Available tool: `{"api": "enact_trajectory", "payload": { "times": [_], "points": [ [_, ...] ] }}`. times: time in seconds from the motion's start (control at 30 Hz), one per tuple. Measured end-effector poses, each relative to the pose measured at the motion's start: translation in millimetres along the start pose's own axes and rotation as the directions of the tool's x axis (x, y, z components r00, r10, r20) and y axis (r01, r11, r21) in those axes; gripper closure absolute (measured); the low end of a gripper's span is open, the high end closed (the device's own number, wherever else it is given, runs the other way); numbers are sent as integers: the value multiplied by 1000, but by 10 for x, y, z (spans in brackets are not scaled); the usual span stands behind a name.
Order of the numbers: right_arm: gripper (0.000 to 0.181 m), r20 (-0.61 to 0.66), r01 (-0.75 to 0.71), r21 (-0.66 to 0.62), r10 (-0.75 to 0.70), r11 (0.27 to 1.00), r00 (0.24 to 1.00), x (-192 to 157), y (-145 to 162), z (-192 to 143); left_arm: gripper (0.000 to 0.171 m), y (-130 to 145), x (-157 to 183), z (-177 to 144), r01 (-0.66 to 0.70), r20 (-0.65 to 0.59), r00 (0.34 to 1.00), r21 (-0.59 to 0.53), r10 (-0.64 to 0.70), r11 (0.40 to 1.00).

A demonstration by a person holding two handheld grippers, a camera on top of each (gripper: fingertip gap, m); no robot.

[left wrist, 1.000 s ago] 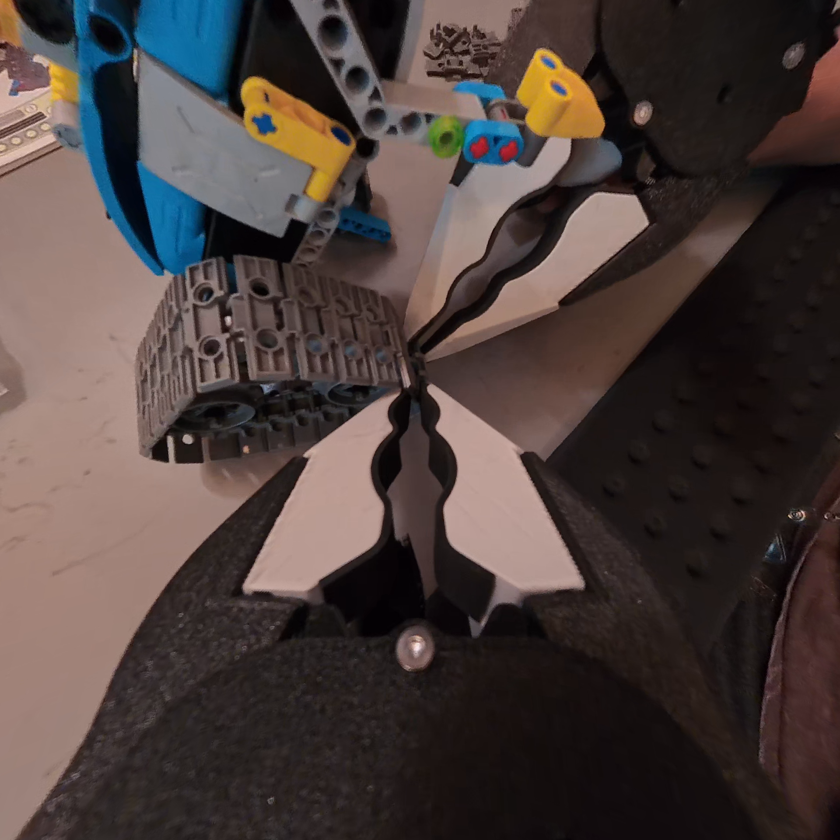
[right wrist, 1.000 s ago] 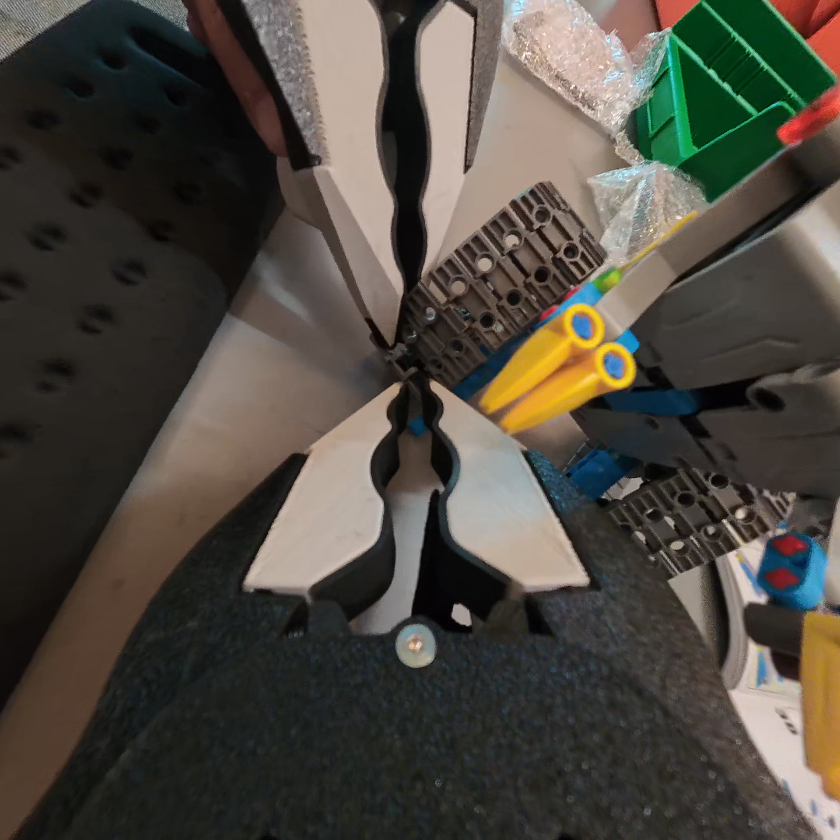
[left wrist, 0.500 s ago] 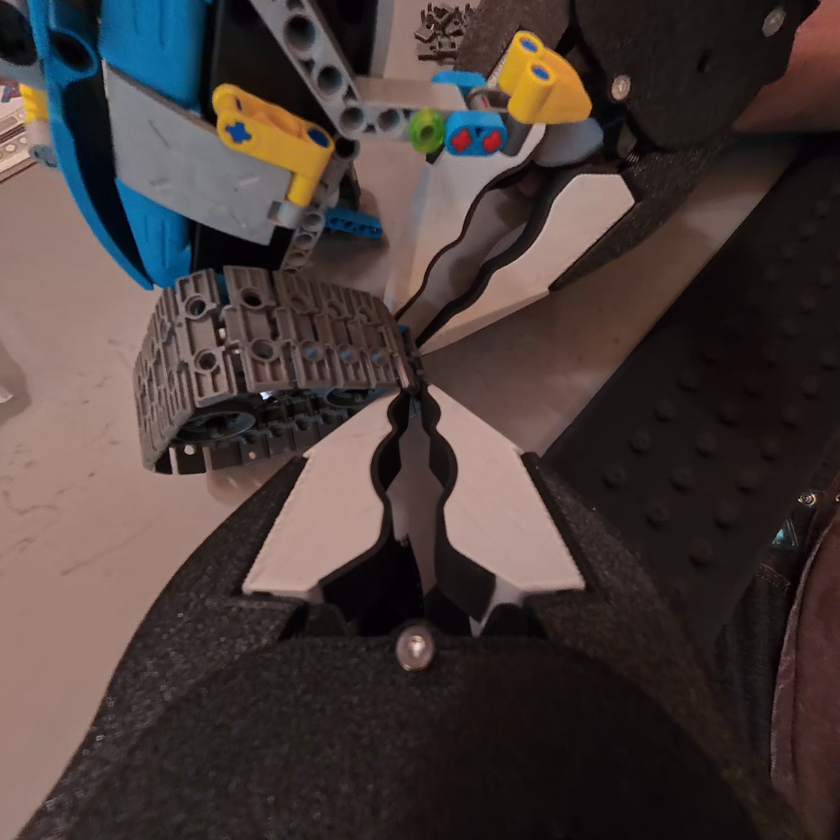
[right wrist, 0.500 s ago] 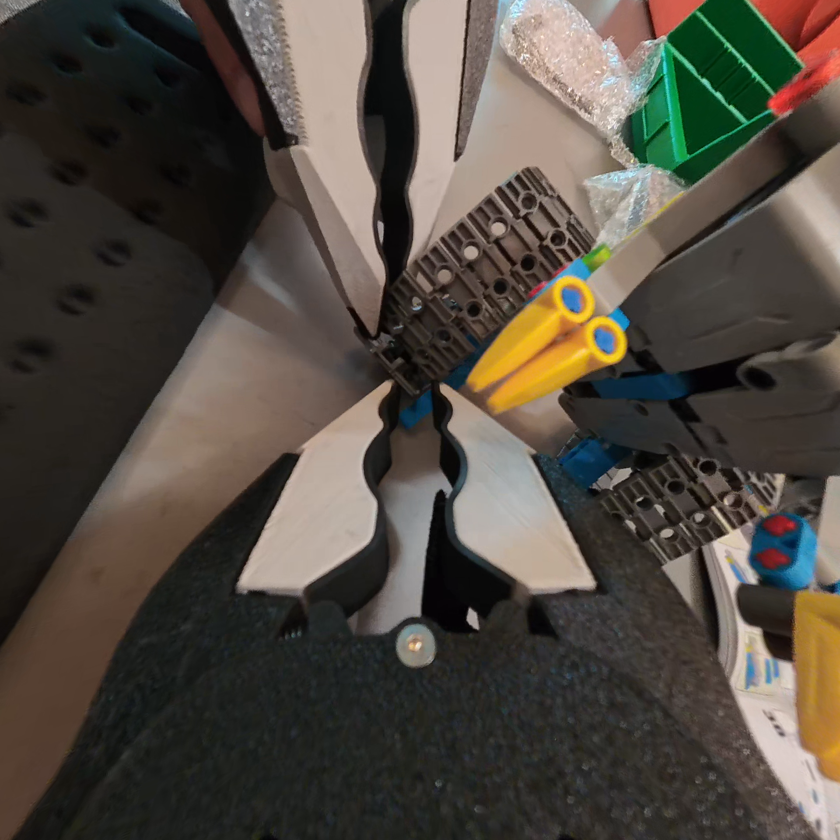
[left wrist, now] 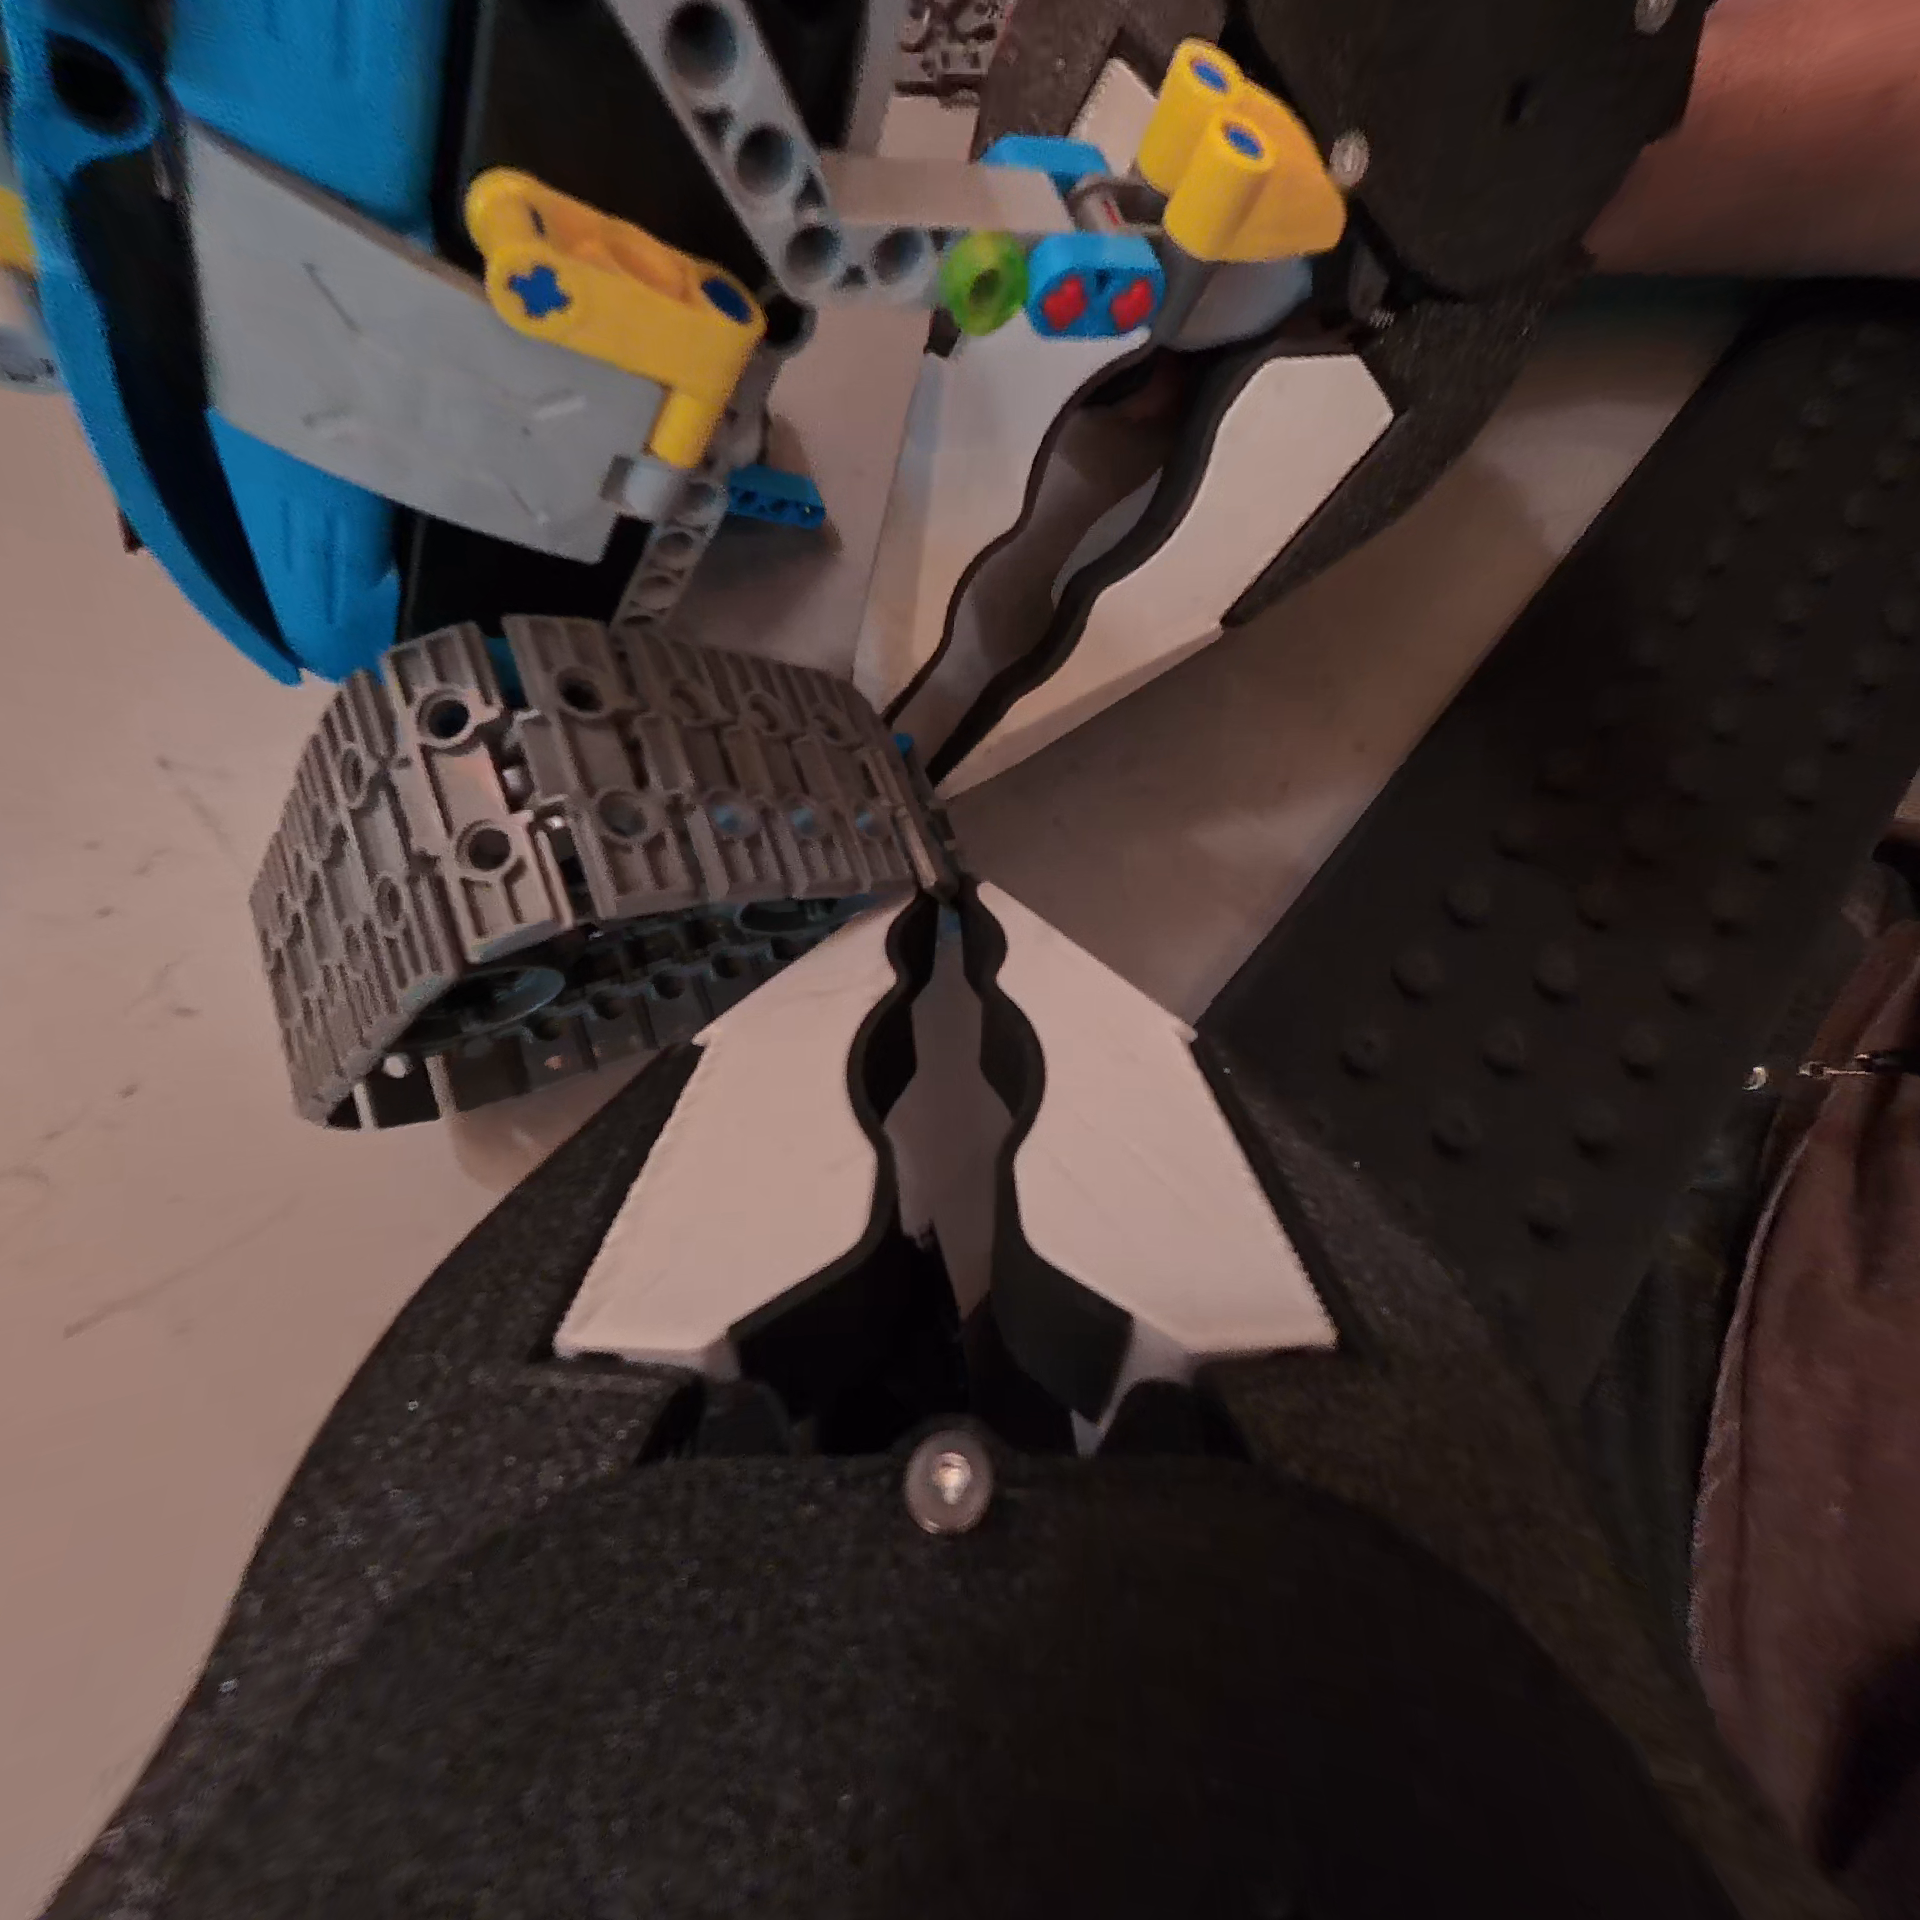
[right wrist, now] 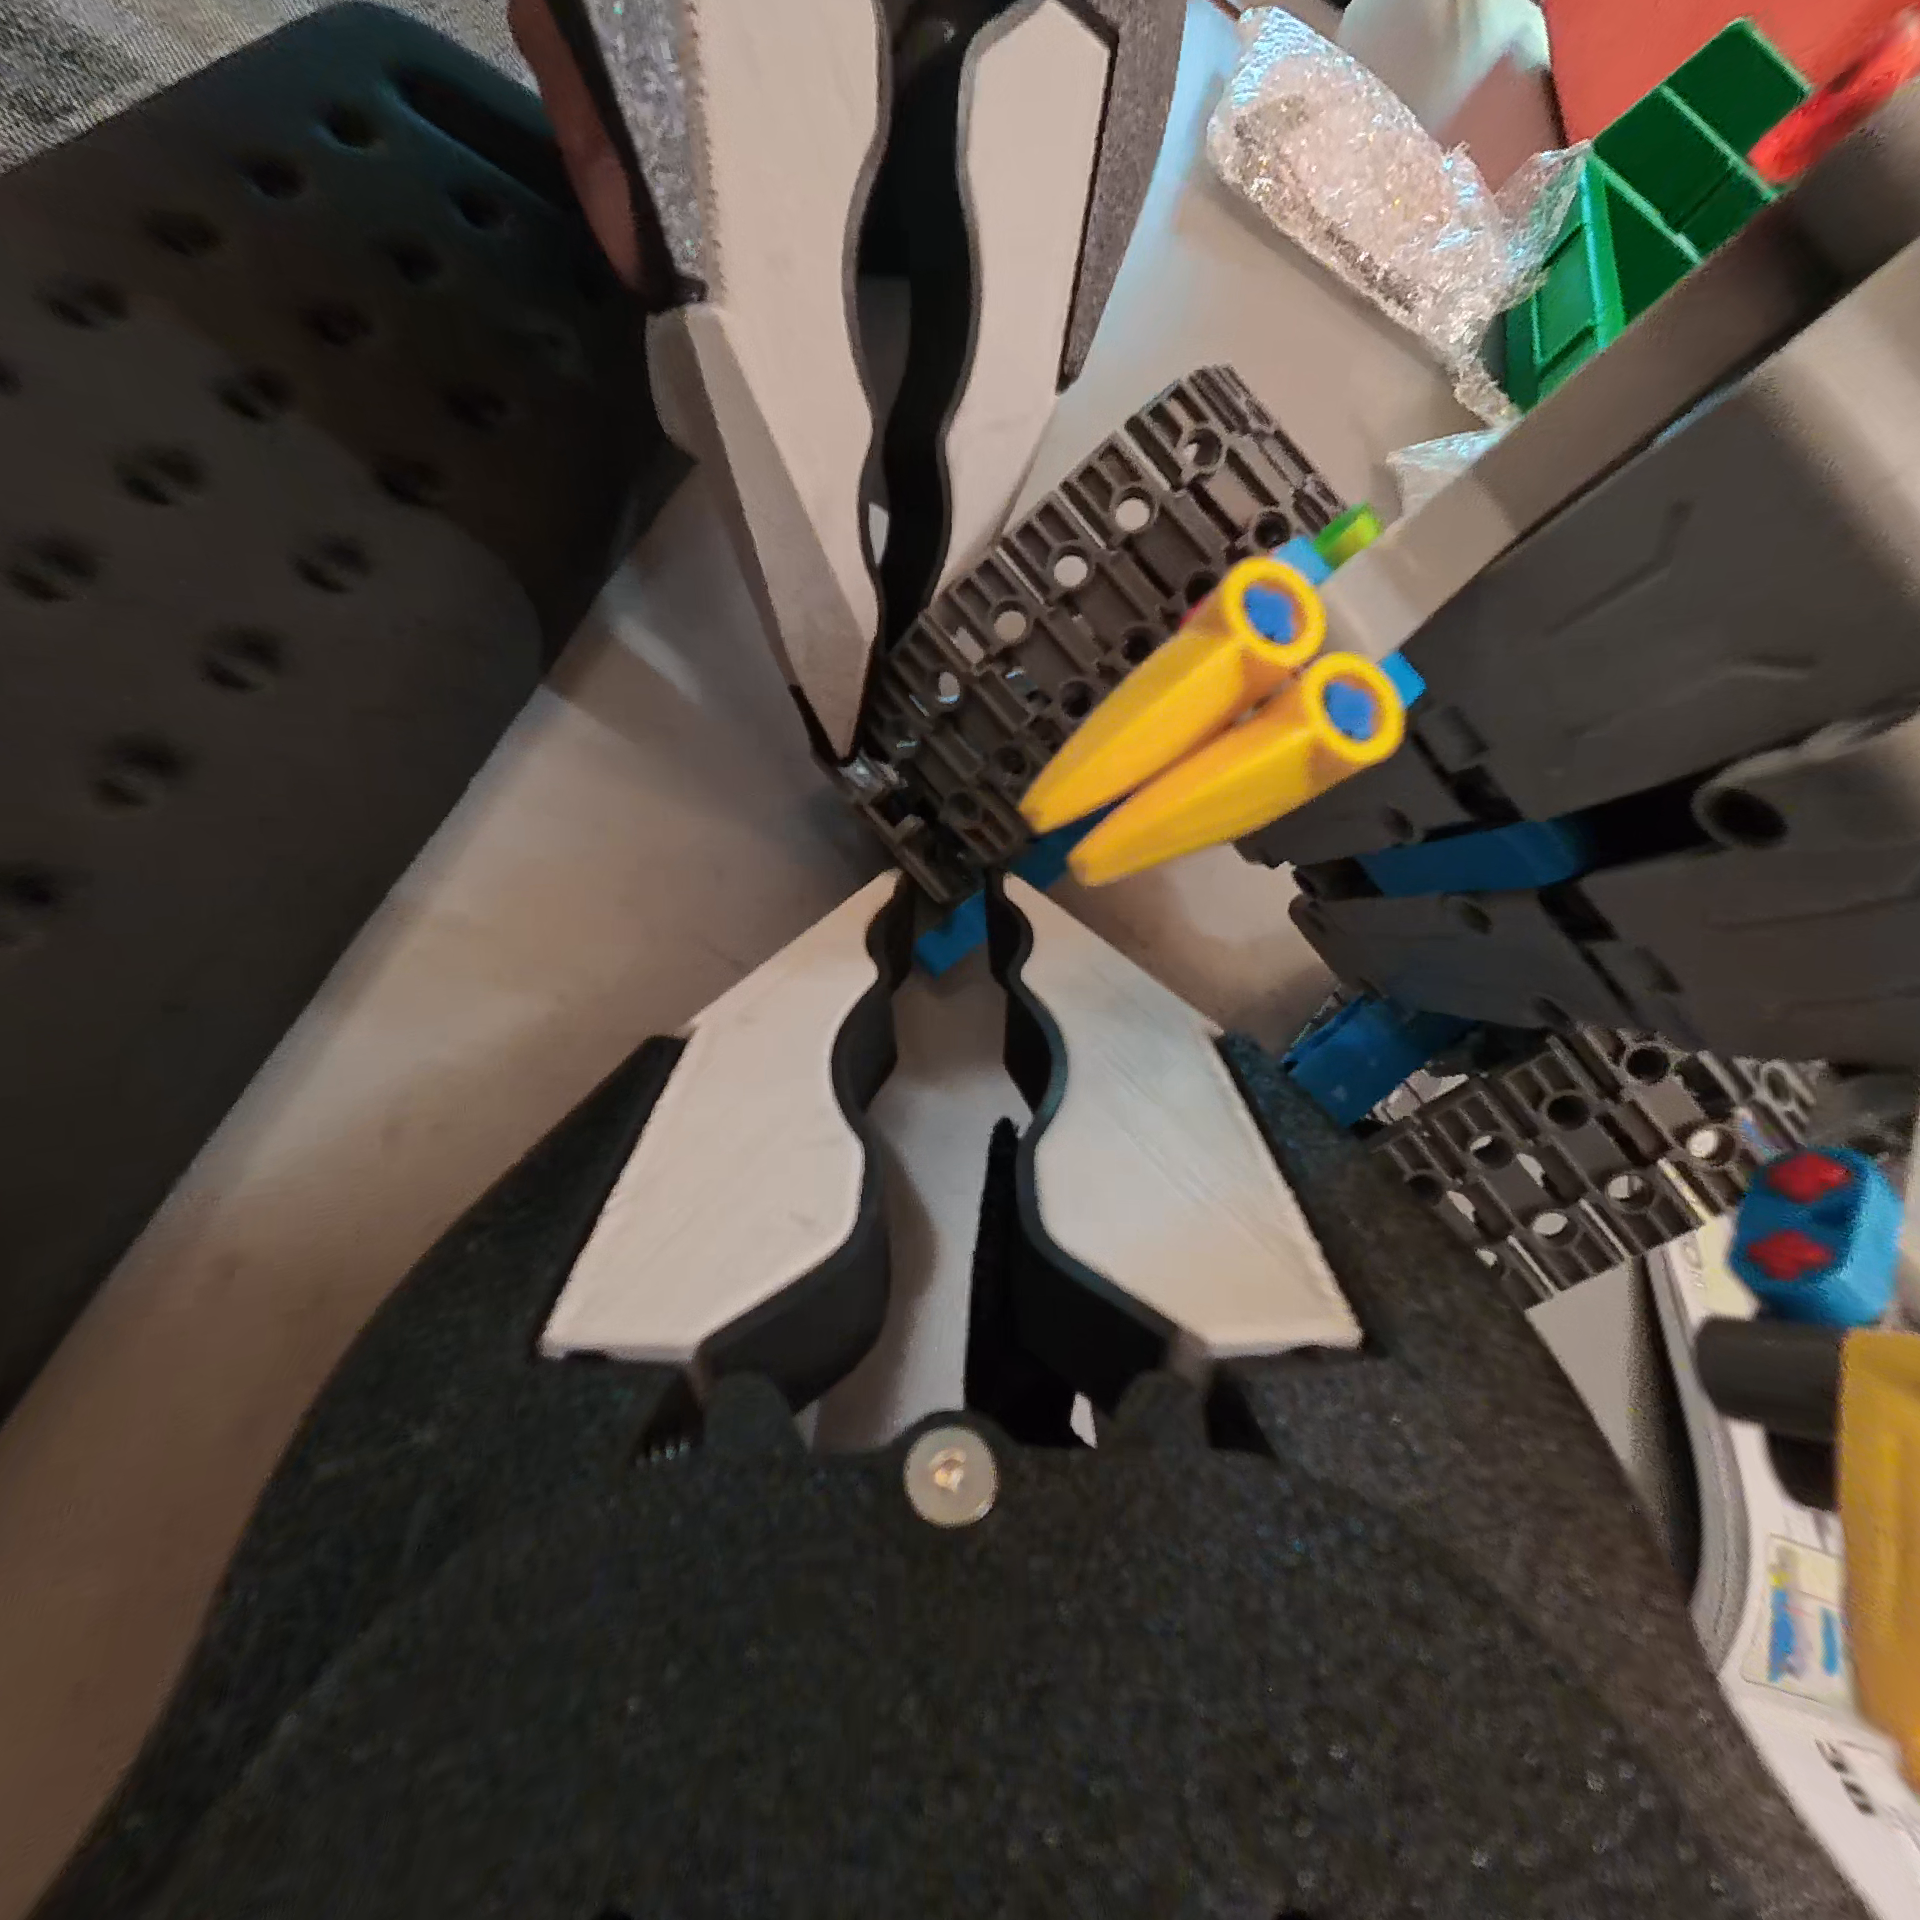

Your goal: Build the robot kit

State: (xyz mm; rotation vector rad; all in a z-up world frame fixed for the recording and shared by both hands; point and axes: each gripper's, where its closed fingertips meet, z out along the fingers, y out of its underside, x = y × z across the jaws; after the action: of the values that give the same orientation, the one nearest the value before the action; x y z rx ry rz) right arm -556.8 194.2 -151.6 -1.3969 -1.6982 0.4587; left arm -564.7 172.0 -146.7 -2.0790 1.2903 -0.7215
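Track (left wrist: pixel 623 821): dark grey linked belt with round holes, looped over wheels on a toy brick vehicle, just above the pale table (left wrist: pixel 156 1195); its near end lies between both grippers' tips.
Left gripper (left wrist: pixel 940 894): tips closed on the track's end link.
Right gripper (right wrist: pixel 940 904): tips nipped on the same end and a blue beam (right wrist: pixel 951 935).
Tracks counted: two, the second (right wrist: pixel 1558 1164) on the far side.
Vehicle (left wrist: pixel 260 312): blue and grey panels, two yellow pieces.
Mat (left wrist: pixel 1610 831): black, studded, beside.
Bin (right wrist: pixel 1642 229): green, one.
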Motion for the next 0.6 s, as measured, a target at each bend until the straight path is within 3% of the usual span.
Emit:
{"api": "enact_trajectory", "payload": {
  "times": [0.17,0.2,0.23,0.4,0.6],
  "points": [
    [166,-23,32,5,-32,999,999,-10,-3,-1,168,4,12,-5,58,-48,997,16,-57,998],
    [151,-42,25,6,-25,1000,999,18,-3,1,168,8,25,-3,66,-64,996,15,-65,998],
    [148,-38,14,5,-13,1000,999,25,0,1,168,11,35,-1,76,-79,994,15,-75,997],
    [146,16,-47,40,46,998,999,20,-36,-2,168,25,43,15,73,-83,994,4,-72,997],
    [148,29,11,30,-12,1000,1000,-29,-19,13,168,31,46,27,41,-55,998,-4,-41,999]
  ]
}}
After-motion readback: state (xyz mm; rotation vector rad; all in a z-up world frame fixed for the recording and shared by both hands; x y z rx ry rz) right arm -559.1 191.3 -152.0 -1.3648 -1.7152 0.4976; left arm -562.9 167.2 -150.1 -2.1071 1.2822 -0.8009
